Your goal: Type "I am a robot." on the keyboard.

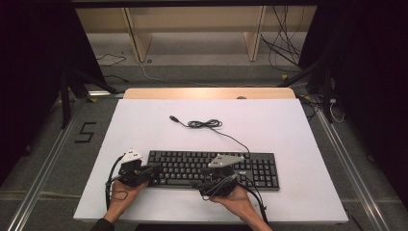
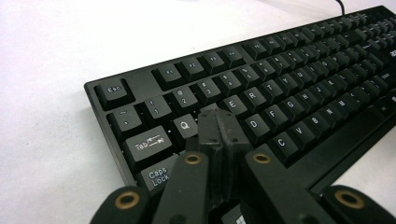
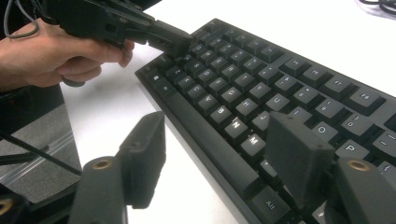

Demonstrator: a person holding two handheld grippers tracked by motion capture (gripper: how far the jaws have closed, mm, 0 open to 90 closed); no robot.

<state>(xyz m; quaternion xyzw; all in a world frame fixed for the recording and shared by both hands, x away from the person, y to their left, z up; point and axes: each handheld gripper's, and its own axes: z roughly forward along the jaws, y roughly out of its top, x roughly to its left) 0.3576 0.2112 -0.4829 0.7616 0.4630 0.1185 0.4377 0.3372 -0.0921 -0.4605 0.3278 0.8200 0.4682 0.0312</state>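
I see the black keyboard lying near the front of the white table. My left gripper (jaws pressed together) rests on its keys; my right gripper stands spread over it.

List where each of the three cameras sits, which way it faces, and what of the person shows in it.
High view: fixed above the person's side, looking forward and down on the white table; forearms, both hands, left tool, right tool.
Left gripper view: rides the left tool, shut, tips over the keyboard near the Q key.
Right gripper view: rides the right tool, jaws apart, low by the space bar; the left hand shows farther off.
Shared: all three see the keyboard.
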